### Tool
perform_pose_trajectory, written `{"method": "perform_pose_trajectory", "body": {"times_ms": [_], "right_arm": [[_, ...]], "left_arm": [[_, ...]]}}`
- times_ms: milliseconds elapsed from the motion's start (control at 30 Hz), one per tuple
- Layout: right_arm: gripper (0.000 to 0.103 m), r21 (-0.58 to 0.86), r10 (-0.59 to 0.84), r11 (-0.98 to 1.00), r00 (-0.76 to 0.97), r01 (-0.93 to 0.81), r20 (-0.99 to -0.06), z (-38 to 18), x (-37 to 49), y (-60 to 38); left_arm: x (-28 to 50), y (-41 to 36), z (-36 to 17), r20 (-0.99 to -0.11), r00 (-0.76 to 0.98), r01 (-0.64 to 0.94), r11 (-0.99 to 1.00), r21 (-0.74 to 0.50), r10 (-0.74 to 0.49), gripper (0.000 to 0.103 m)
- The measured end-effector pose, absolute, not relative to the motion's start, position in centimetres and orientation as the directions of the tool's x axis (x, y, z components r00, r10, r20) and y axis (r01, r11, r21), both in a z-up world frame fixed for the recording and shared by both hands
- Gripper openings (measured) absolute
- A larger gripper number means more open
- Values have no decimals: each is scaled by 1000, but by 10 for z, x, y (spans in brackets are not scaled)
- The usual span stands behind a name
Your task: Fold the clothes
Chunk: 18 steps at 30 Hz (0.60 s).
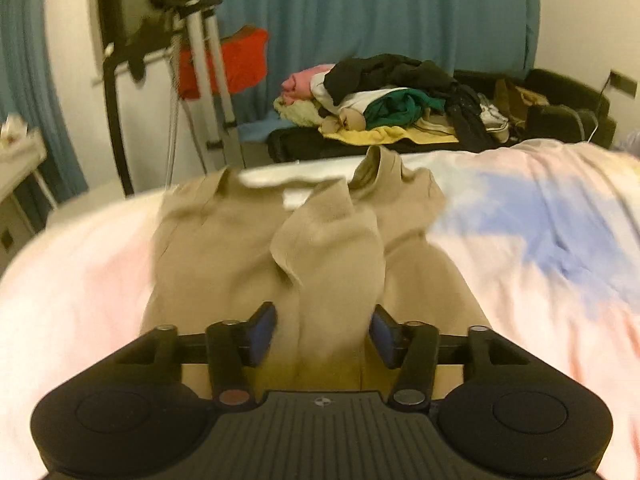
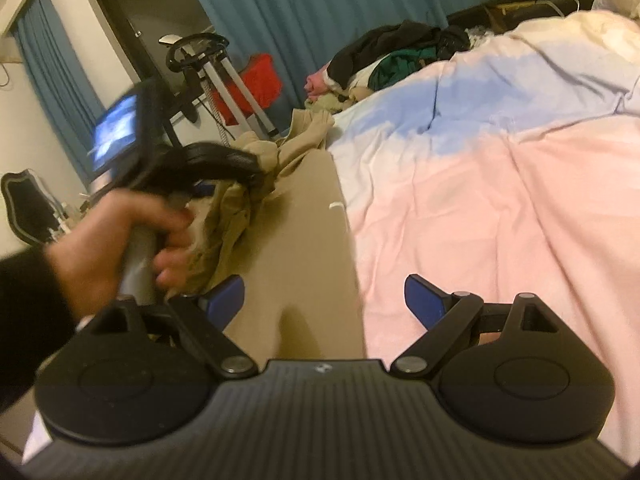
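Note:
A beige garment [image 1: 224, 240] lies on the pink and blue bedspread [image 1: 540, 220]. In the left wrist view a bunched fold of it [image 1: 332, 264] rises between the blue pads of my left gripper [image 1: 323, 330], whose jaws stand partly apart with cloth between them. In the right wrist view the garment [image 2: 304, 240] lies flat along the bed's left side. My right gripper [image 2: 324, 300] is open above its near edge and holds nothing. The other hand-held gripper [image 2: 200, 168] shows there at left, over crumpled beige cloth.
A pile of mixed clothes [image 1: 392, 96] lies on a dark couch beyond the bed. An exercise bike [image 1: 192, 60] and a red cloth [image 1: 240, 60] stand by the blue curtain [image 1: 360, 8]. A lit screen [image 2: 116, 132] is at left.

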State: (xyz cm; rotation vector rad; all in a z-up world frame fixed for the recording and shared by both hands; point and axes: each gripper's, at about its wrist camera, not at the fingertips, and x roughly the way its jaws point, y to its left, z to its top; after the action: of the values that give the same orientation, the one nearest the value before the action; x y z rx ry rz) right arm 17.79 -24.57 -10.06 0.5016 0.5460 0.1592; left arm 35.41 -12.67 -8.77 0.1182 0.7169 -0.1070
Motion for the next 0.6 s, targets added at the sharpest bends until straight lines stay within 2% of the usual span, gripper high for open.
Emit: {"method": "perform_pose_trajectory", "body": {"times_ms": [133,300,400,500,567,600], "right_arm": [[88,552,341,832,836,-56,-429,-99,177,-246],[88,583,406,805,819,-111,-404,-92,169,-239],[88,570,407,812,823,-126,-397,-81,155,-236],[88,555,407,820,826,-142,-390,-71,141,-232],[88,546,408,824,828,-152,-386,-64,131,-230],[88,544,410,825,827,-155,-386,-61,127,-230]], "left_arm": [[273,-67,-69,-705,703,140,990,-1,-100,65],[169,20,-62,-815,575,27,997,-75,-77,66],[127,55,-67,-864,494,-28,991,-132,-101,65],[99,73,-75,-889,433,-59,980,-192,-148,59],[86,71,-77,-887,428,-31,978,-208,-175,57],[80,66,-76,-890,428,-7,984,-179,-159,53]]}}
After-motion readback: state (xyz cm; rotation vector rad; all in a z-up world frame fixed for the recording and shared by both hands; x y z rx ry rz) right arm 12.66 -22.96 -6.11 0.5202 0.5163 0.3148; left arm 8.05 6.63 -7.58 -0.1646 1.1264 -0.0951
